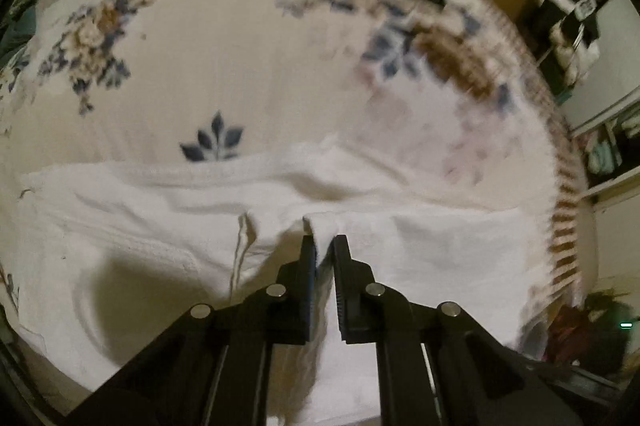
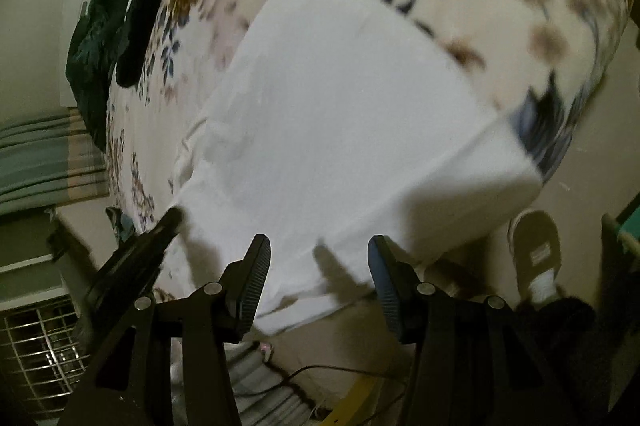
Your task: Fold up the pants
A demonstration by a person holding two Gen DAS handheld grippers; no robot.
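Pants [image 1: 224, 226], white, lie spread on the bed over a floral bedspread [image 1: 224, 58], which serves as the flat support a fold needs. Left hand-held gripper [image 1: 323, 246]: jaws pinched together on a raised ridge of the white cloth, which bunches up and drapes down between the fingers; judged a grip taken to lift or drag a layer over the rest of the pants. Seam or drawstring visible just beside that pinch, towards the pants' left end. Right hand-held gripper [image 2: 318, 254]: jaws apart about halfway, nothing between the pads, hanging above the near edge of the pants [image 2: 344, 114], where its shadow falls on the cloth; likely free to take the next hold. In the right wrist view the pants read as a broad smooth panel with one straight folded-looking edge, so the fold seems partly made; view blurred, exact layering cannot be told. Dark garments [image 2: 120, 26] sit on the far side of the bedspread, well apart from the pants. A slippered foot [image 2: 536, 254] stands on the floor beside the pants' near corner.
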